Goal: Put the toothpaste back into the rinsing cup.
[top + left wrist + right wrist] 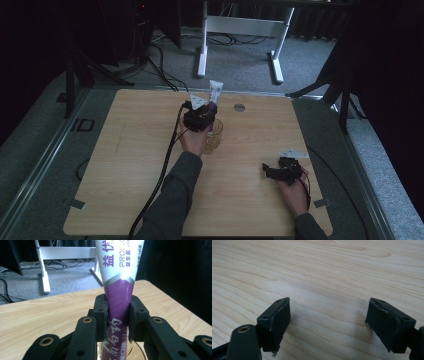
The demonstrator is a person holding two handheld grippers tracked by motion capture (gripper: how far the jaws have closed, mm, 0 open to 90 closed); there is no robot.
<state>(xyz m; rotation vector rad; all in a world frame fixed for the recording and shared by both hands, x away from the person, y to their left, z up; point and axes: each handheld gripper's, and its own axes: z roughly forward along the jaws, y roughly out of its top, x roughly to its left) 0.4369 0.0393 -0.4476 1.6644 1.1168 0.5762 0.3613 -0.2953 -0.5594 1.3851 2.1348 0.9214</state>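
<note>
A wooden table (pixel 150 150) is seen from above, with grey floor and a white desk frame (pixel 240 30) beyond its far edge. The left gripper (pixel 204 114) is held over the middle of the table, toward its far half. A tube (pixel 215 94) is clamped between its jaws: the lower, purple part is pinched by both pads, and the white upper part, printed with purple characters, is seen rising above them toward the far edge. In the left gripper view the tube (pixel 119 287) is shown upright between the pads (pixel 104 315), which are pressed against its two sides. A clear cup (pixel 214 137) stands on the table directly under this gripper; the tube's lower end is seen at the cup's mouth, though how far it reaches inside cannot be told. The right gripper (pixel 272 171) is rested near the table's right front corner, well apart from the cup. Its jaws are spread wide over bare wood, with nothing between them (pixel 327 317).
</note>
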